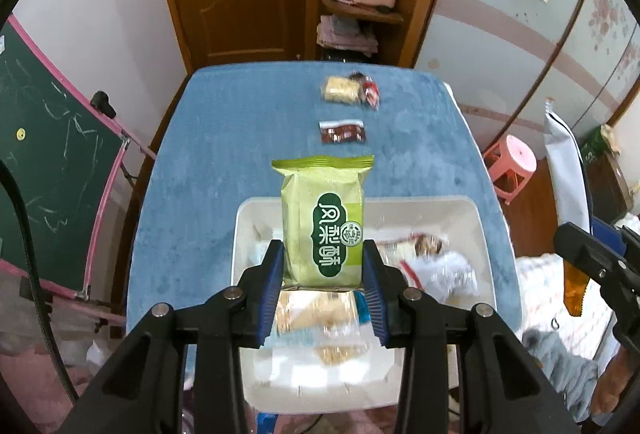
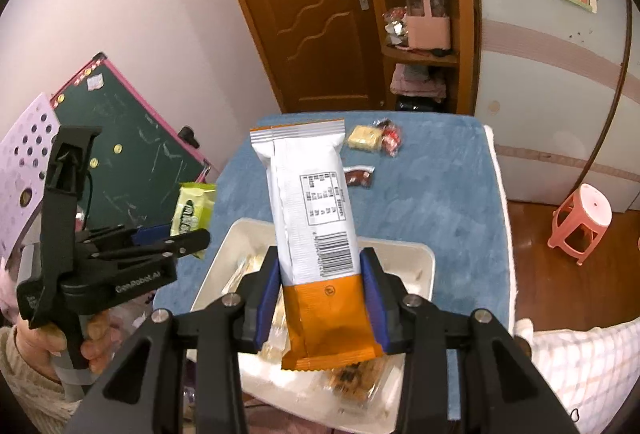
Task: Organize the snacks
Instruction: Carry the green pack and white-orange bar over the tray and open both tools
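Above the white plastic tray (image 1: 478,230) at the blue surface's (image 1: 208,138) near edge, the left tool (image 1: 324,266) clamps a green foil snack packet (image 1: 322,218) and the right tool (image 2: 320,294) an orange-and-white wrapped bar (image 2: 312,218), either liable to slip from narrow grips.

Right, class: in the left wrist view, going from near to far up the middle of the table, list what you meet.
White tray → green packet held in the left gripper → dark red sachet → yellow snack pack at the far end.
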`<control>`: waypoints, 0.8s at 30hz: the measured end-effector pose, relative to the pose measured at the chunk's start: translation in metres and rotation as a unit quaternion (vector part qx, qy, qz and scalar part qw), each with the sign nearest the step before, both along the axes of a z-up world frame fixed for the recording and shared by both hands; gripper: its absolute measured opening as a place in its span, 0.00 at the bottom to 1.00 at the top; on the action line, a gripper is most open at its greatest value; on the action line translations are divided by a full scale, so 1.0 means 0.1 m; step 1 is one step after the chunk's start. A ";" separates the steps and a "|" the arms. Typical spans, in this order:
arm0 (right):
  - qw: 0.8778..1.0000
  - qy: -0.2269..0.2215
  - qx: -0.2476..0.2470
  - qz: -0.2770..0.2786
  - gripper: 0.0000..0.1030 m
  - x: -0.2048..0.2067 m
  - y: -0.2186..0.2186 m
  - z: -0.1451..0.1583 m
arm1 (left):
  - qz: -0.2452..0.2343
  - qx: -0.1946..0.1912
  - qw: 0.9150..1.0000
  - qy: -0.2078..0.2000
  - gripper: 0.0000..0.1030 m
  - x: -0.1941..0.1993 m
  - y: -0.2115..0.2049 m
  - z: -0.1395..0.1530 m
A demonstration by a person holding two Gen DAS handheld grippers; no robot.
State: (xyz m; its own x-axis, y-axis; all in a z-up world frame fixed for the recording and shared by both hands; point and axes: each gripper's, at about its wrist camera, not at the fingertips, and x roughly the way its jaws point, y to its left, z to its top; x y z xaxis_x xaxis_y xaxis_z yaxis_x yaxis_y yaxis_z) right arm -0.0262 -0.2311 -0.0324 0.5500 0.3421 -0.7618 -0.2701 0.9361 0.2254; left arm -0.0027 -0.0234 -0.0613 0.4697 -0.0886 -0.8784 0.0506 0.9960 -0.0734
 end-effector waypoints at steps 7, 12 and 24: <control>0.999 0.030 -0.009 0.015 0.38 -0.18 0.15 -0.15 | -0.002 0.016 1.000 0.013 0.36 -0.18 -0.06 -0.15; 0.998 0.051 -0.024 0.023 0.39 -0.21 0.25 -0.26 | -0.004 0.018 1.000 0.025 0.36 -0.23 -0.07 -0.22; 0.995 0.089 -0.047 0.010 0.47 -0.17 0.30 -0.45 | -0.011 0.028 0.999 0.043 0.73 -0.24 -0.12 -0.29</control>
State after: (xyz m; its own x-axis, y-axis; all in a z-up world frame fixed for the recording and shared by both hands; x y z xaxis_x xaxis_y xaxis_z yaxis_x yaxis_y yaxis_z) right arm -0.0433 -0.2011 -0.0778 0.3973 0.2738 -0.8759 -0.2527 0.9502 0.1823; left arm -0.0265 -0.0349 -0.0899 0.3908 -0.0476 -0.9192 0.0685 0.9974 -0.0225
